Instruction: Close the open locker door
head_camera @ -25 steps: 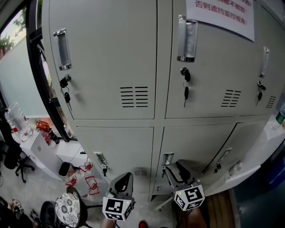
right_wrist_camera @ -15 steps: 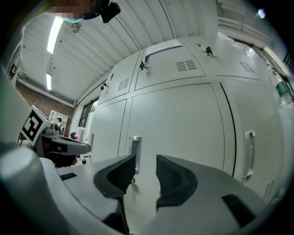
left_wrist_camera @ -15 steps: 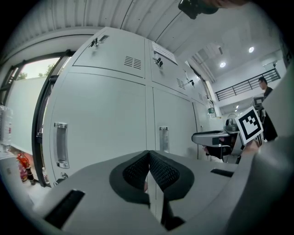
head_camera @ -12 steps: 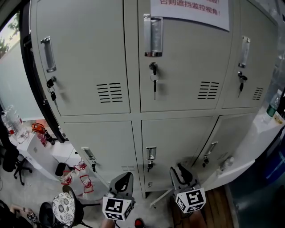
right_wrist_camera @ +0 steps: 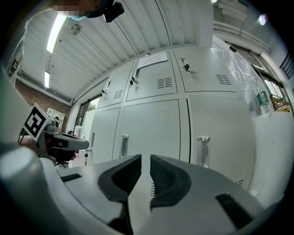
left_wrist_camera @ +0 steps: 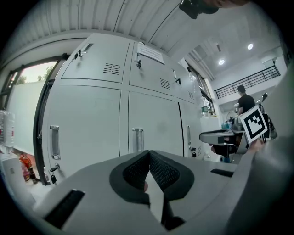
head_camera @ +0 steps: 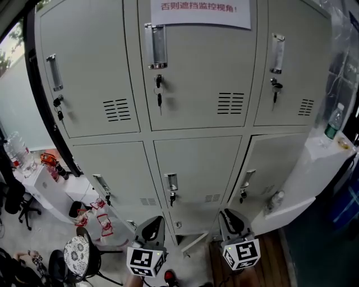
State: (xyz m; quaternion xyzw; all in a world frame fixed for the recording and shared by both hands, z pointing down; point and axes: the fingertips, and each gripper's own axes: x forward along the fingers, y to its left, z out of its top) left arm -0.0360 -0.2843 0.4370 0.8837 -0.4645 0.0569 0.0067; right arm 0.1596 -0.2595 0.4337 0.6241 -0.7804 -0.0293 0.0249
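A bank of grey lockers [head_camera: 190,162] fills the head view, and its upper and middle doors look flush. At the very bottom a small grey door [head_camera: 193,242] sticks out ajar between my two grippers. My left gripper [head_camera: 153,223] hovers left of that door with its jaws shut and nothing in them; its tips [left_wrist_camera: 149,154] meet in the left gripper view. My right gripper [head_camera: 228,216] hangs just right of the door. Its jaws [right_wrist_camera: 145,158] are closing to a narrow gap with nothing between them. Neither gripper touches the lockers.
A white counter [head_camera: 314,168] juts out at the right with a bottle [head_camera: 333,121] on it. Left of the lockers are a dark door frame [head_camera: 45,117], a small white table [head_camera: 39,182] with bottles, a stool [head_camera: 76,255] and chairs. A paper notice [head_camera: 199,11] hangs on the top middle door.
The view has swung, so the lockers have slid left and sit further off. The right gripper's jaws have narrowed. Both grippers stay low in the view.
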